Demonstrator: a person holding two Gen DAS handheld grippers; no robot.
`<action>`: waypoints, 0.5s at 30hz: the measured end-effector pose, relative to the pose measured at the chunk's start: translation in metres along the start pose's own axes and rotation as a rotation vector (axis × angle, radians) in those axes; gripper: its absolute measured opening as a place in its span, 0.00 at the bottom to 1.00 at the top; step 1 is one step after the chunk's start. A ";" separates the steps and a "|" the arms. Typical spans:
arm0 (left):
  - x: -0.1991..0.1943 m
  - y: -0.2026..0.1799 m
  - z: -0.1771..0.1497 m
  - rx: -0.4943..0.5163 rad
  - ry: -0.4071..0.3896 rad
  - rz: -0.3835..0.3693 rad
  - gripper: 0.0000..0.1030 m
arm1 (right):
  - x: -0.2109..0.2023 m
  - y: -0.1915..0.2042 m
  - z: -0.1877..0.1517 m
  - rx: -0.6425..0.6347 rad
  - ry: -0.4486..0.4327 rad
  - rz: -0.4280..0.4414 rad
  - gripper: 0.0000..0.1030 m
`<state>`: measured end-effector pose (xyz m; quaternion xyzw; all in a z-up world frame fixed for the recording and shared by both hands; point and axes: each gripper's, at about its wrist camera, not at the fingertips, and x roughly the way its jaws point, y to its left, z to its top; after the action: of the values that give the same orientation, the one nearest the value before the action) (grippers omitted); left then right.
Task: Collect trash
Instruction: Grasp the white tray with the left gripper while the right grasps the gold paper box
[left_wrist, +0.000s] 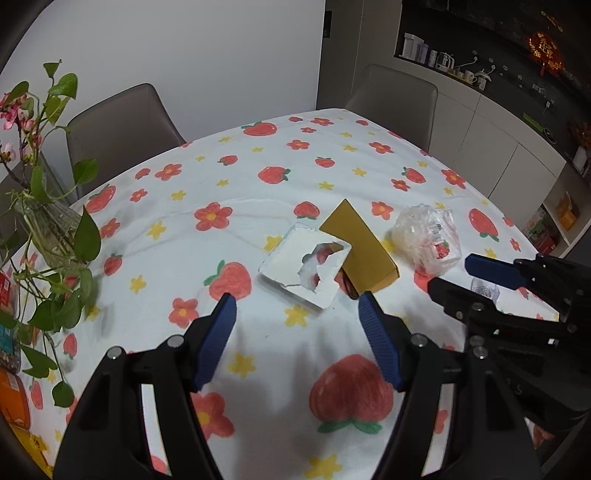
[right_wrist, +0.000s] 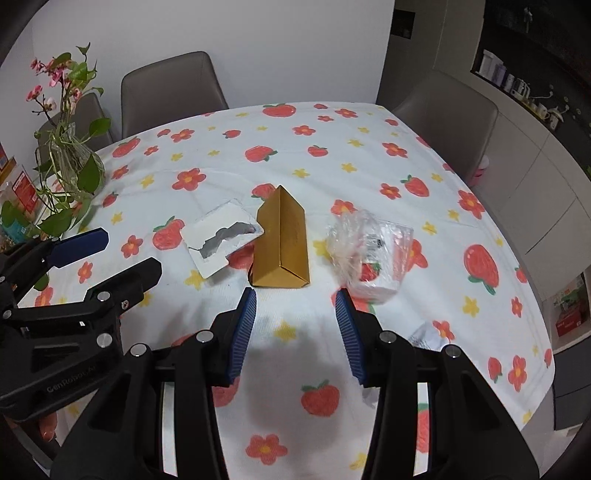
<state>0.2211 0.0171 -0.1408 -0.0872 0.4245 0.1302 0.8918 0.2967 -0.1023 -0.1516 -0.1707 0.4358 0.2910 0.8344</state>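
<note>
Left gripper (left_wrist: 297, 314): jaws standing spread, nothing between them, hovering over the table (left_wrist: 258, 166) just short of the torn white tray (left_wrist: 291, 260).

Right gripper (right_wrist: 295, 306): jaws standing spread and gripping nothing, pointing down at the near end of the gold box (right_wrist: 282, 243).

Torn white tray: lying flat on the flowered cloth, a ragged hole showing the print beneath; its far corner is sitting at or under the edge of the gold box, and which of the two cannot be told.

Gold box: triangular carton lying on its side between the tray and the plastic wrapper (right_wrist: 369, 251).

Plastic wrapper: crumpled clear film, sitting to the right of the box and apart from it.

Scrap of white paper (right_wrist: 426, 336): lying close to the right jaw, partly hidden by it.

Plant in a glass vase (right_wrist: 72, 155): standing at the left of the table, well apart from the litter.

Step in hand, as judged: both grippers are approaching the litter; nothing is being held yet. The next move is calling for each gripper to drop until its jaws are straddling one piece, the tray needing an edge pinch because it is lying flat.
</note>
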 end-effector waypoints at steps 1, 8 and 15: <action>0.005 0.000 0.002 0.002 0.005 -0.002 0.65 | 0.006 -0.001 0.003 -0.007 0.004 -0.002 0.42; 0.038 0.000 0.012 0.039 0.033 -0.028 0.65 | 0.036 -0.012 0.011 -0.031 0.044 0.041 0.42; 0.063 0.006 0.024 0.046 0.066 -0.024 0.65 | 0.054 -0.014 0.012 -0.039 0.065 0.068 0.42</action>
<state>0.2747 0.0389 -0.1752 -0.0762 0.4554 0.1069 0.8806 0.3377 -0.0881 -0.1890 -0.1814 0.4627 0.3217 0.8059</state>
